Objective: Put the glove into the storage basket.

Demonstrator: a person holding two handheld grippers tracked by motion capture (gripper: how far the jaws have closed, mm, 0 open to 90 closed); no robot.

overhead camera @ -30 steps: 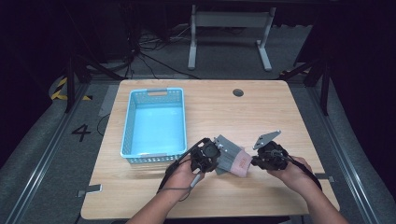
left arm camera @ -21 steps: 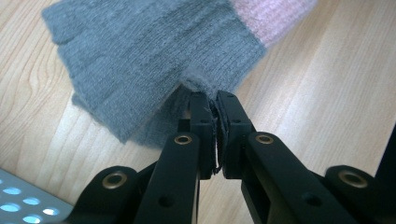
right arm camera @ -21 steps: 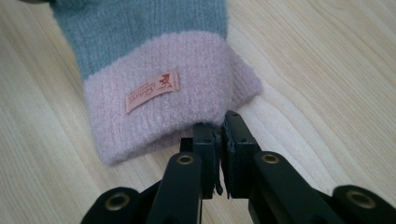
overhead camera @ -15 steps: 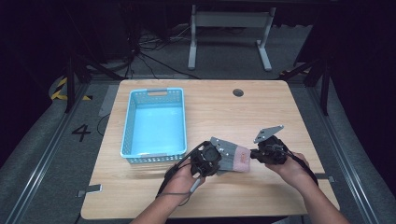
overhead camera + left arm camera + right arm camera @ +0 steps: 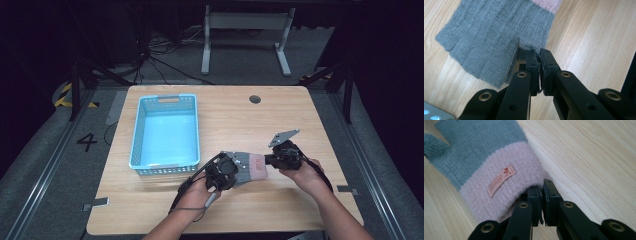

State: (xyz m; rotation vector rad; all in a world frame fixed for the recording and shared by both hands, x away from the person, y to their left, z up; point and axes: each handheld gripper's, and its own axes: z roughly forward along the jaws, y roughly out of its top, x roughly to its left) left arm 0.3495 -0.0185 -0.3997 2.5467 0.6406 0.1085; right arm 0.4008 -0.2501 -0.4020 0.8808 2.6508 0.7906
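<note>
Glove (image 5: 248, 167), one, grey with a pink cuff, lies near the table's (image 5: 300, 215) front edge; its small pink label (image 5: 500, 180) carries script too fine to read. Left gripper (image 5: 539, 53) pinches its thumb edge; right gripper (image 5: 542, 185) pinches the cuff. One blue basket (image 5: 165, 130) sits toward the left edge.

Grey fingerless glove (image 5: 247, 168), pink cuff; flat on table (image 5: 235, 120).

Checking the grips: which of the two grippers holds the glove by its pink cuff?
The right gripper: its jaws pinch the edge of the pink cuff with the small label. The left gripper instead grips the grey finger end of the glove.
</note>
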